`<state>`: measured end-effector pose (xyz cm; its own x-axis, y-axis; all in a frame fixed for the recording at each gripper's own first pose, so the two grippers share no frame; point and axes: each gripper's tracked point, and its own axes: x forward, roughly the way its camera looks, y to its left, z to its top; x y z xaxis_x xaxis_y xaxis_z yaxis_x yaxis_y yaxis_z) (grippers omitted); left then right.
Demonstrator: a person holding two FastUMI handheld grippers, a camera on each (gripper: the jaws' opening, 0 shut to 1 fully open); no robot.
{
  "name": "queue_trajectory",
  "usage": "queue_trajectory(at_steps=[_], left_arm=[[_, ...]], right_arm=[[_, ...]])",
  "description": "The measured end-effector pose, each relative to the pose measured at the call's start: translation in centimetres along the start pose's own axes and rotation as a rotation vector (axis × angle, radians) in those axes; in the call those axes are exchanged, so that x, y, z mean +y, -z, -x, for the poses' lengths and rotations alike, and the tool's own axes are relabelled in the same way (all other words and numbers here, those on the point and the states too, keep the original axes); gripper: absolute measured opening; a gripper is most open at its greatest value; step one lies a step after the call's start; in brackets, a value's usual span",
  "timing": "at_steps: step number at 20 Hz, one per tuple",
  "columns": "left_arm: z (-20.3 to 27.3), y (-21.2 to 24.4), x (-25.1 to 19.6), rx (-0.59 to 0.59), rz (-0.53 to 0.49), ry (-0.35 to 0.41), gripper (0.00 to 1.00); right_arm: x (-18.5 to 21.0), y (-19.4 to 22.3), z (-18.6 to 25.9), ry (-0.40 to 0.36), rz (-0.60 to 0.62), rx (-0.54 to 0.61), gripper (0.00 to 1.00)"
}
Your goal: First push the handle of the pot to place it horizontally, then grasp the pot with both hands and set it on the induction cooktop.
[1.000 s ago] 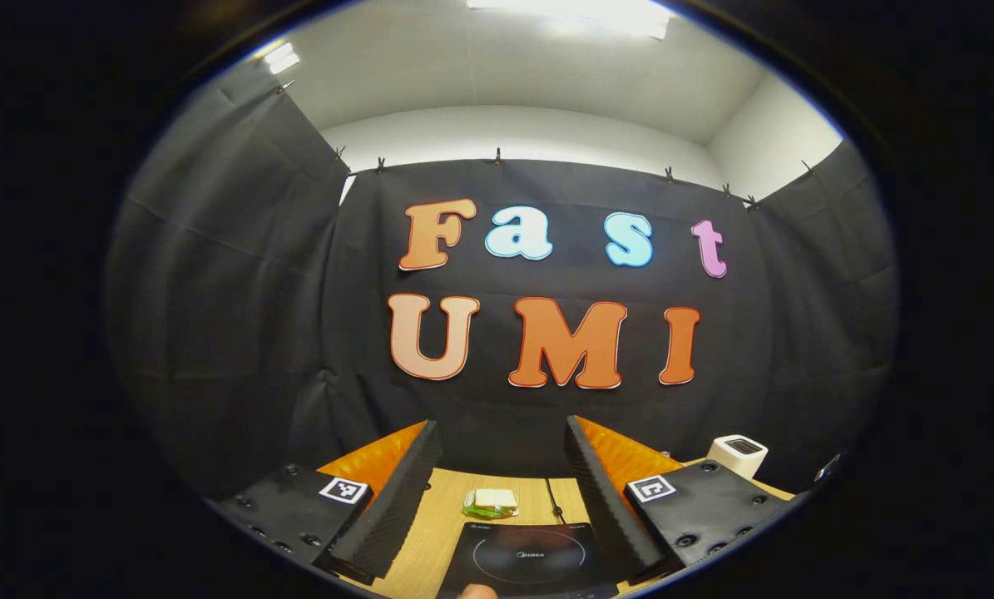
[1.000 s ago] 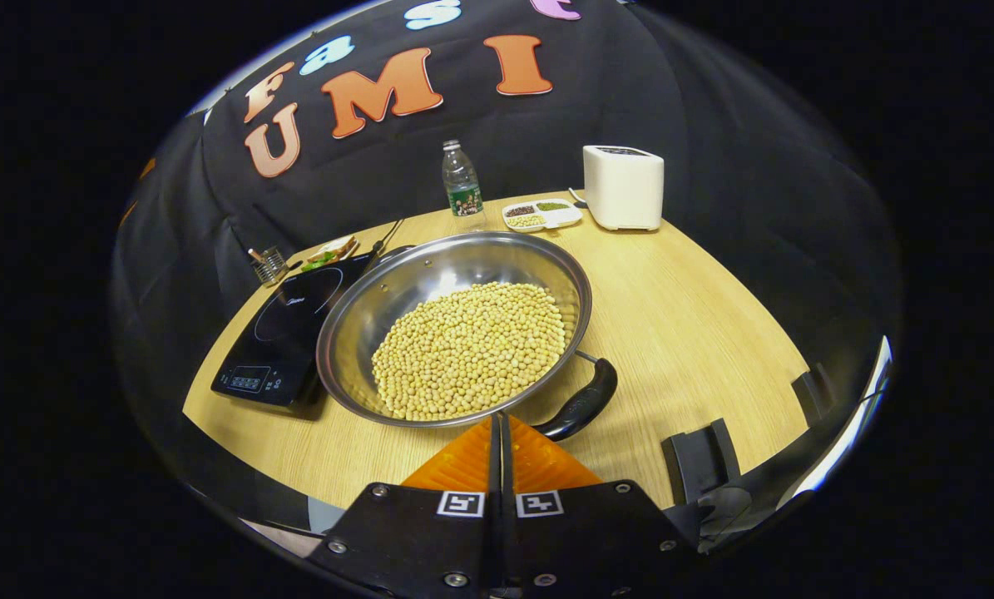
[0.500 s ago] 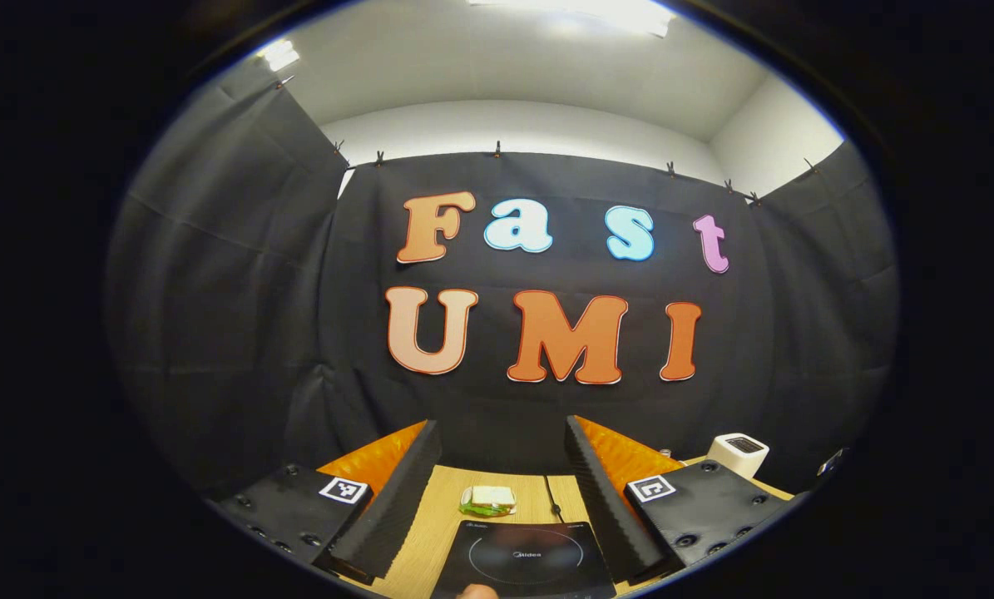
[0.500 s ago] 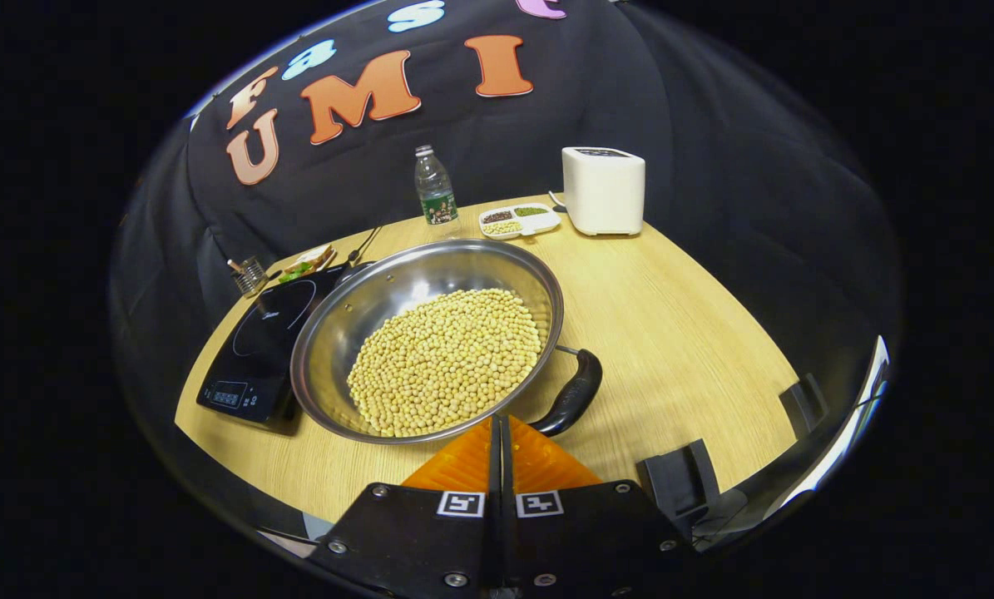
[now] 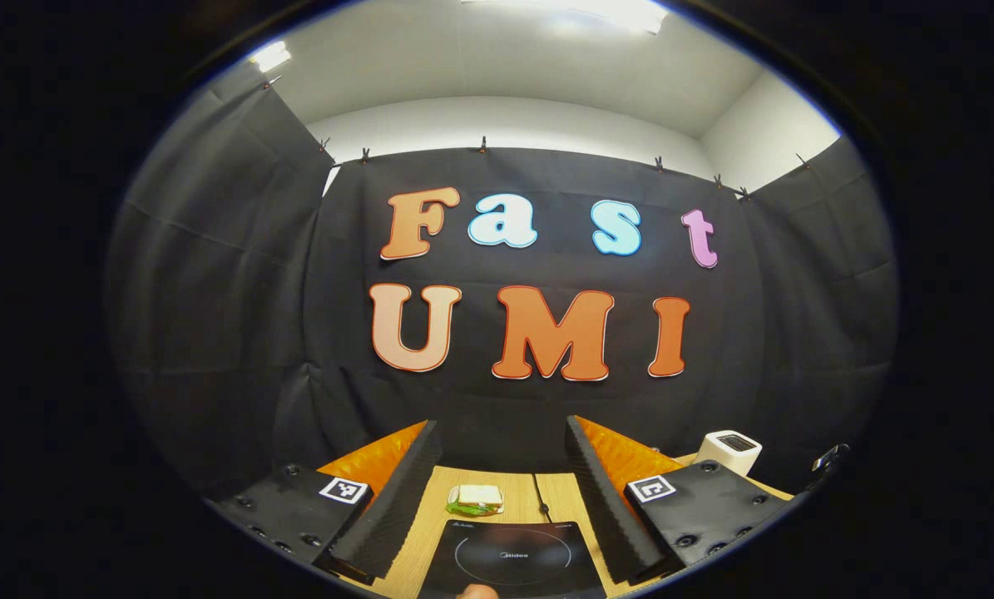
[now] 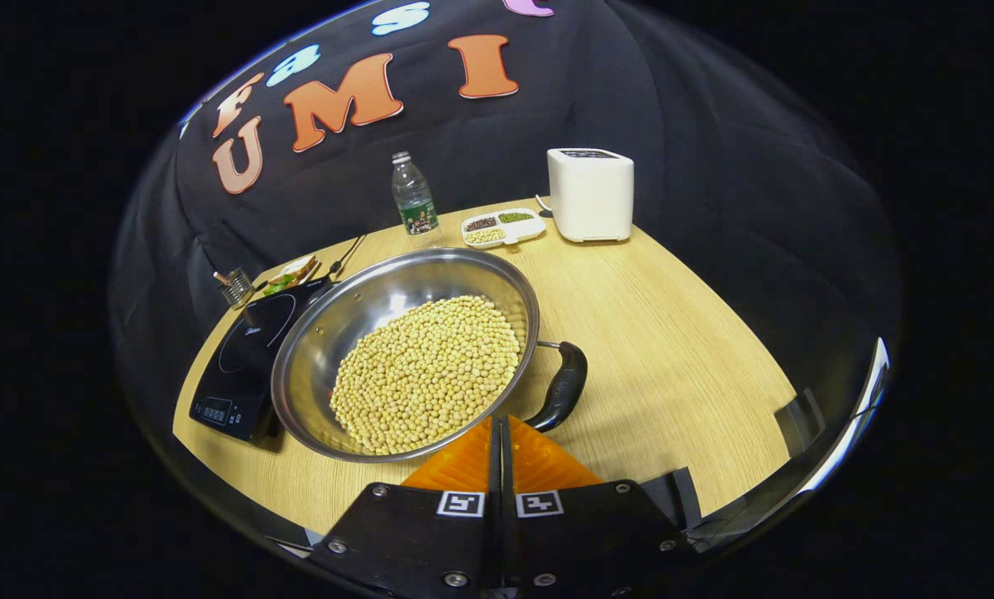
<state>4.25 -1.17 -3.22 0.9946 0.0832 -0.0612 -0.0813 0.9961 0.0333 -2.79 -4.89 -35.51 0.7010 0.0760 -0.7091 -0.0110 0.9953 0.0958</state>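
A steel pot [image 6: 355,320] full of pale yellow beans stands on the wooden table, its left side against the black induction cooktop [image 6: 239,358]. Its black handle [image 6: 565,384] sticks out at the near right. In the right gripper view, my right gripper [image 6: 501,420] is shut with nothing between its fingers, tips just in front of the pot's near rim and beside the handle's lower end. My left gripper [image 5: 501,426] is open and held above the cooktop [image 5: 513,559], with nothing between its fingers.
A white toaster [image 6: 590,194], a divided snack dish [image 6: 501,229] and a water bottle [image 6: 412,195] stand at the table's far side. A sandwich plate [image 6: 289,274] and a small holder [image 6: 234,287] sit behind the cooktop. A fingertip [image 5: 476,591] shows at the bottom edge.
In the right gripper view, the pot, cooktop and table have slid left, and the handle's end now lies closer to the shut tips. The left gripper view has shifted only slightly.
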Motion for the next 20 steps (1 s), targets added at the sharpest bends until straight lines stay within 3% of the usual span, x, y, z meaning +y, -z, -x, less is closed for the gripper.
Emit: queue_trajectory(at_steps=[20], left_arm=[[-4.1, 3.8, 0.3, 0.070, -0.021, -0.045, 0.98]], right_arm=[[-2.2, -4.1, -4.6, 0.058, -0.011, -0.013, 0.00]])
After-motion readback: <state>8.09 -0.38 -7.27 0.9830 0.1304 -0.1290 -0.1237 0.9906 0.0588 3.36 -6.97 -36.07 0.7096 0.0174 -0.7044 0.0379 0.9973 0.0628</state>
